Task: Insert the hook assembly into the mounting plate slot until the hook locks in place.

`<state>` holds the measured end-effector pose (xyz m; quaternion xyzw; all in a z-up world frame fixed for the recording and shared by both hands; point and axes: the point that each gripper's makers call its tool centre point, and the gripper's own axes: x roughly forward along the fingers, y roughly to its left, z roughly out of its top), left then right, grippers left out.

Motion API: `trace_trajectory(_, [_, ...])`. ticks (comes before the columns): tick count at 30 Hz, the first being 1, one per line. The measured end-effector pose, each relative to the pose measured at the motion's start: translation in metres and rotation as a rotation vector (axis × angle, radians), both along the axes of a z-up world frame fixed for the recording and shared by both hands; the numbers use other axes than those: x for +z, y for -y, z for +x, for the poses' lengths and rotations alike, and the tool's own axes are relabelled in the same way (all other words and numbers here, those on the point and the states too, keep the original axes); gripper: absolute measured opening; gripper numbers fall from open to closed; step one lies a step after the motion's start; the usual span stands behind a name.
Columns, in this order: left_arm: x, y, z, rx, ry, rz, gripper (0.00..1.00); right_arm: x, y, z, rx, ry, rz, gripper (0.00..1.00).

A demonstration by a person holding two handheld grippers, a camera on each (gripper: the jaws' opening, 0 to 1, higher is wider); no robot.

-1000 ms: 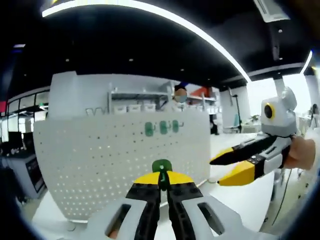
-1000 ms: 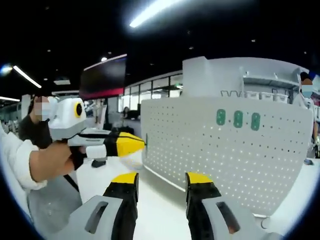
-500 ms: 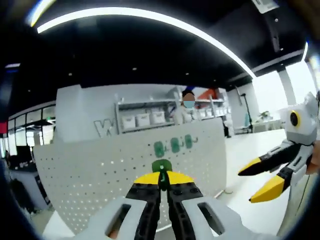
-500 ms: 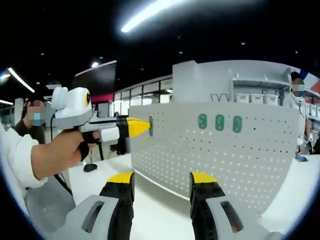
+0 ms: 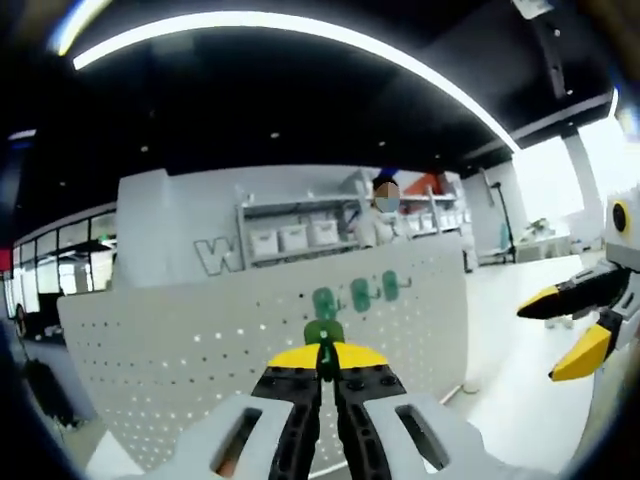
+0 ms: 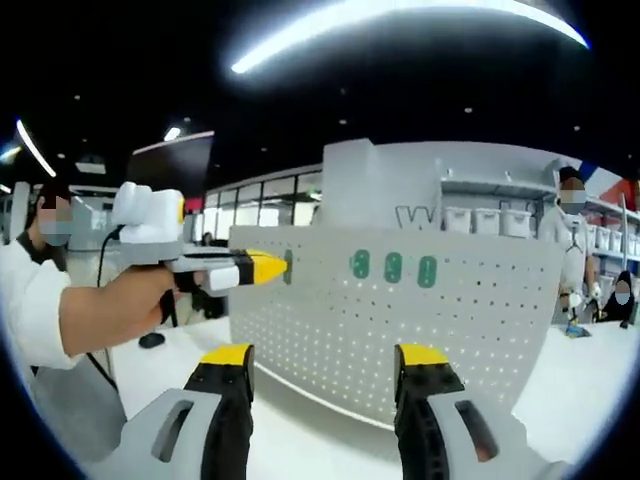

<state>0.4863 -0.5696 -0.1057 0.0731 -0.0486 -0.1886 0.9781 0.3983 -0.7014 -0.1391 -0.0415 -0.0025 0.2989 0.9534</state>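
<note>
Closer now than half a second ago, the white perforated mounting plate [image 5: 270,340] stands upright straight ahead of the left gripper [image 5: 323,362], whose jaws are pinched on the small green hook assembly [image 5: 323,335] standing tall at their tips. Three green hooks [image 5: 356,296] already sit in a row just above that line. Right gripper [image 6: 326,362] hangs wide open, empty, further off.
</note>
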Motion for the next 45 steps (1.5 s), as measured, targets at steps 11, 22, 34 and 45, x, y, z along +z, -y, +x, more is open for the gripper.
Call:
trace_trajectory(11, [0.008,-0.002,0.033,0.039,0.000,0.013,0.03,-0.001,0.020,0.007,-0.014,0.005,0.028,0.80])
trace_trajectory(22, [0.017,-0.004,0.063,0.097,0.020,-0.050,0.03,-0.008,0.024,0.011,-0.023,-0.013,0.036,0.81])
trace_trajectory(34, [0.019,-0.005,0.092,0.137,0.030,-0.058,0.03,-0.010,0.026,0.012,-0.017,-0.020,0.050,0.81])
trace_trajectory(45, [0.012,-0.008,0.101,0.150,0.014,-0.031,0.03,-0.011,0.030,0.017,-0.021,-0.024,0.054,0.80])
